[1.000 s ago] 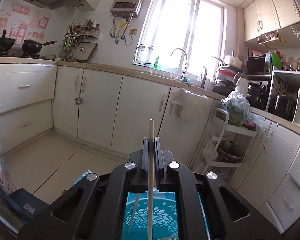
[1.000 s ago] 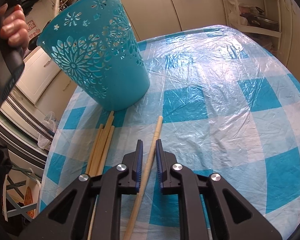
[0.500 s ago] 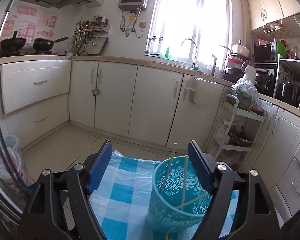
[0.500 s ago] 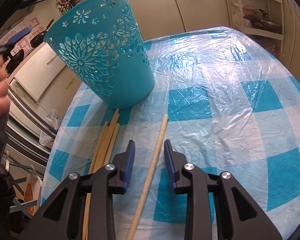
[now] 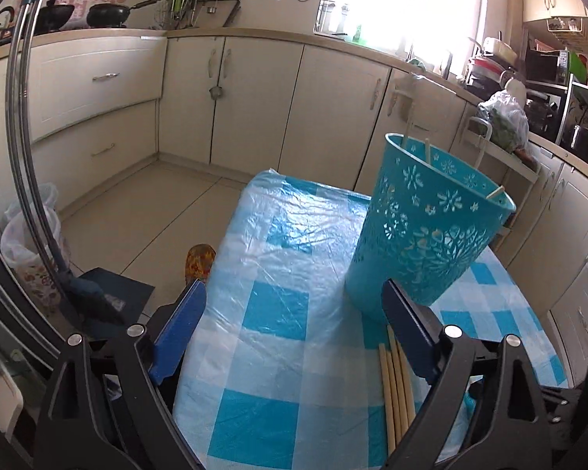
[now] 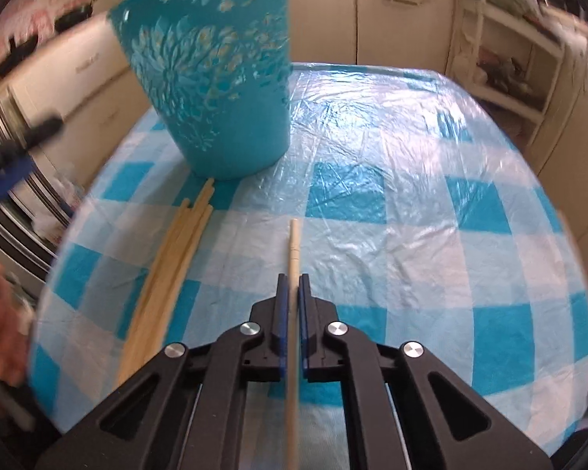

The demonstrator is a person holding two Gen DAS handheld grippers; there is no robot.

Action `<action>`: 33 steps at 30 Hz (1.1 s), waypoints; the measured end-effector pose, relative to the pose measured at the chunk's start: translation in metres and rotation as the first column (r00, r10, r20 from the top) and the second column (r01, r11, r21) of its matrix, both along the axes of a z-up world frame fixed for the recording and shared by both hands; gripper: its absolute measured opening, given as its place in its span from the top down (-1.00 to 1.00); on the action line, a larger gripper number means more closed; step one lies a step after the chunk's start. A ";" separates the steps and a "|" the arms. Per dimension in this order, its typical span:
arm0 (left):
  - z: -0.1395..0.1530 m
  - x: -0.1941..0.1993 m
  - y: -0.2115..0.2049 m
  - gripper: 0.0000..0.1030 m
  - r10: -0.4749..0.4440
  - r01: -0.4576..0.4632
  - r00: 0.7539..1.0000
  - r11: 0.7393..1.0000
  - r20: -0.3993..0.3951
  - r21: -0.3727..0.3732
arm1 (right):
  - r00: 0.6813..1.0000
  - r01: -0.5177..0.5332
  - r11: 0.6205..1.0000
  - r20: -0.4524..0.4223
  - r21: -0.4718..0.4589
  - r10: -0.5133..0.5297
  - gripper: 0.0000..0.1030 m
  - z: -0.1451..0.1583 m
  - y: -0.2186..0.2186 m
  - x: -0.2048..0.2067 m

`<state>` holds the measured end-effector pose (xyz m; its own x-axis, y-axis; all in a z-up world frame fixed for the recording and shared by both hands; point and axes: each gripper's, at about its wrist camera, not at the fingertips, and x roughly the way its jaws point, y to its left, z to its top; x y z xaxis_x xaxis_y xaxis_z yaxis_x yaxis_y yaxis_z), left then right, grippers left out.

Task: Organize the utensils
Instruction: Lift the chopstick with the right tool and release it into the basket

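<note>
A teal cut-out basket (image 5: 431, 227) (image 6: 215, 78) stands on the blue-checked table (image 5: 278, 274) (image 6: 411, 196), with a few chopsticks (image 5: 426, 149) leaning inside it. Several more chopsticks (image 5: 396, 384) (image 6: 168, 258) lie in a bundle in front of the basket. My left gripper (image 5: 294, 293) hovers low over the table, left of the basket. Its jaws are still opening and nothing is between them. My right gripper (image 6: 293, 280) is shut on a single chopstick (image 6: 294, 243), which points toward the basket just above the cloth.
Clear plastic covers the tablecloth. White kitchen cabinets (image 5: 254, 90) run behind the table. A white shelf trolley (image 6: 509, 62) stands at the far right. A bagged bin (image 5: 27, 235) and a slipper (image 5: 200, 262) sit on the floor at left. A person's hand (image 6: 0, 333) shows at the left edge.
My left gripper let its chopstick go into the basket, opened wide and drew back and down to the table's left. My right gripper opened slightly, then shut on the lone chopstick.
</note>
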<state>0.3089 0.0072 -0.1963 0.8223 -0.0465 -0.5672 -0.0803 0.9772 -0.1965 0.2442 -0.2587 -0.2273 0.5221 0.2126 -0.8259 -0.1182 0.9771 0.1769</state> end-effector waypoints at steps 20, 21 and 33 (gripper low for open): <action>-0.035 0.011 0.004 -0.76 -0.025 0.012 0.995 0.992 -0.099 -0.124 | 0.781 -0.009 0.950 0.595 0.311 -0.187 0.88 0.203 0.025 0.080; -0.036 0.011 0.005 -0.77 -0.027 0.013 0.995 0.991 -0.101 -0.132 | 0.772 0.004 0.953 0.605 0.303 -0.196 0.88 0.203 0.028 0.085; -0.041 0.011 0.011 -0.77 -0.025 0.007 0.995 0.981 -0.092 -0.194 | 0.822 0.113 0.970 0.528 0.214 -0.212 0.87 0.142 0.046 0.133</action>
<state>0.3201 0.0184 -0.2370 0.7640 -0.1755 -0.6209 -0.0917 0.9230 -0.3736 0.3768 -0.2128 -0.0849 0.9141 0.1916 -0.3574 -0.0854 0.9525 0.2923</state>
